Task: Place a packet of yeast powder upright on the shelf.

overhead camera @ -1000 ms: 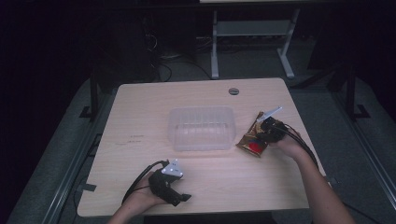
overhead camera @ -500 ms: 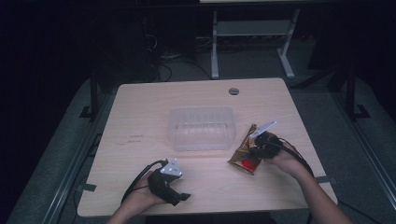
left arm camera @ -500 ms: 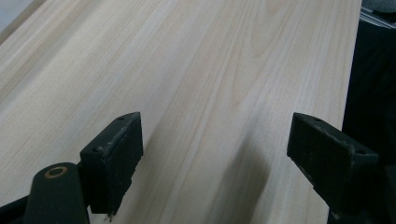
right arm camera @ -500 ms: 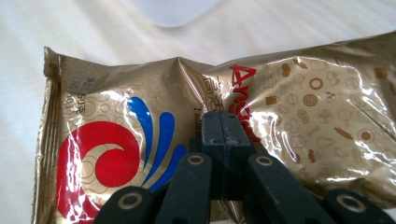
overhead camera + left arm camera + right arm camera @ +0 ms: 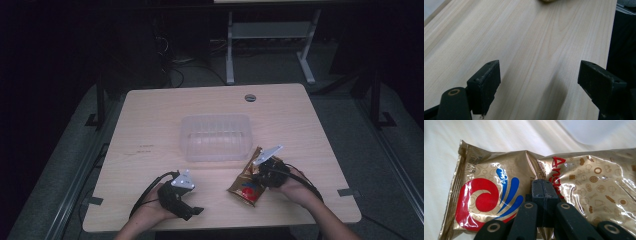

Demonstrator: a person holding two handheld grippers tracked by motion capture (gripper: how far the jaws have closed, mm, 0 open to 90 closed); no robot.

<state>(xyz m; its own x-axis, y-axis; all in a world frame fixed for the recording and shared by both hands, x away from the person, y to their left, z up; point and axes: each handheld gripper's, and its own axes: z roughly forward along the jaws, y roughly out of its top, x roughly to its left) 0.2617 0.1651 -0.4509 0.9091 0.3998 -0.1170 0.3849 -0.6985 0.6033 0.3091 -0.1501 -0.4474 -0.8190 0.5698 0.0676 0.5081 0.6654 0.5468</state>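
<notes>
A gold snack bag [image 5: 248, 179] with a red and blue swirl logo lies on the table's front right, just in front of the clear plastic tub [image 5: 216, 137]. My right gripper [image 5: 261, 175] is shut on the bag's edge; in the right gripper view its jaws press together on the bag [image 5: 511, 187] at the gripper tip [image 5: 544, 192]. My left gripper [image 5: 192, 210] rests near the table's front edge at the left, its jaws wide apart over bare wood [image 5: 539, 72], holding nothing.
The wooden table [image 5: 150, 120] has a round cable hole [image 5: 250, 97] at the back. Beyond the table stand a white metal frame [image 5: 265, 35] and cables on a dark floor. The table's right edge [image 5: 610, 45] runs close to my left gripper.
My right gripper has carried the snack bag from the tub's right side toward the front of the table and to the left. The left gripper has stayed put.
</notes>
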